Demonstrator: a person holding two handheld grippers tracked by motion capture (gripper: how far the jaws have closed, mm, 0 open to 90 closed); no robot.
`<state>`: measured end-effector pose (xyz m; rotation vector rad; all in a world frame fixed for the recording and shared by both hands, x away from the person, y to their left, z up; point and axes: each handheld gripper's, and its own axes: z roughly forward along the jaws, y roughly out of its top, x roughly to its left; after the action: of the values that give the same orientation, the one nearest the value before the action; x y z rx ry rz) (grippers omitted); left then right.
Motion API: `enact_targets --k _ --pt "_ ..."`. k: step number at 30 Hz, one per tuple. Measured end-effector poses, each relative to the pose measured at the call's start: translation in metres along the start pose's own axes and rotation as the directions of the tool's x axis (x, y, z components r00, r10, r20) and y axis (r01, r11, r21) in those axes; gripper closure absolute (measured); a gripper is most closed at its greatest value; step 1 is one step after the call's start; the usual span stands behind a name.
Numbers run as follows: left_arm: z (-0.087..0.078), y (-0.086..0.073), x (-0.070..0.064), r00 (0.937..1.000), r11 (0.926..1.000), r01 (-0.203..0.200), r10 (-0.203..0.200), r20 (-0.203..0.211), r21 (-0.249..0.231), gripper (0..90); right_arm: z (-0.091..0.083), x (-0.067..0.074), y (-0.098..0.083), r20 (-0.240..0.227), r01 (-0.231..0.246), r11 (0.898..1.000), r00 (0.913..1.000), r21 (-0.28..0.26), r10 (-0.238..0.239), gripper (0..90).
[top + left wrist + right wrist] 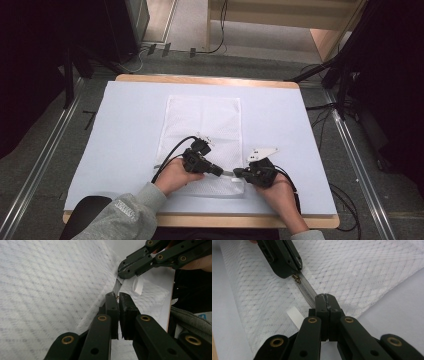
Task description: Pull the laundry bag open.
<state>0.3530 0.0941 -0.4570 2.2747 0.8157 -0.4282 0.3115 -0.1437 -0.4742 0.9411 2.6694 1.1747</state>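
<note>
— What's around the counter?

— Grey carpet floor, with metal rails running along both its left and right edges.

— And past the far edge?

— Black cables trail over the floor toward pale wooden furniture. Dark stands rise near the far right corner; both sides sit in shadow.

Pale table, perhaps cables beyond

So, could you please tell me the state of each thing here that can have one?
mesh bag: flat on the table
zipper: closed along the visible stretch
left gripper: shut on the zipper pull
right gripper: shut on the zipper's end
</note>
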Motion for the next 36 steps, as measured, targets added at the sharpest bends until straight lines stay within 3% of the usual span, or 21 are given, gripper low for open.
enact_targets --k 13,18,36 --pt "-0.013 -0.006 0.009 0.9996 0.9996 0.028 -0.028 0.006 0.004 87.9 0.0 -0.002 -0.001 -0.019 -0.009 1.0 0.9998 -0.002 0.009 90.0" --pt "-0.019 -0.01 0.013 0.9976 0.9984 0.055 -0.054 0.043 -0.012 87.9 0.0 -0.004 0.0 -0.031 -0.007 1.0 0.9995 0.001 0.007 90.0" --pt "-0.04 -0.022 0.016 0.9983 0.9979 0.058 -0.057 0.005 -0.029 87.8 0.0 -0.009 0.003 -0.072 0.011 1.0 0.9973 0.028 -0.009 90.0"
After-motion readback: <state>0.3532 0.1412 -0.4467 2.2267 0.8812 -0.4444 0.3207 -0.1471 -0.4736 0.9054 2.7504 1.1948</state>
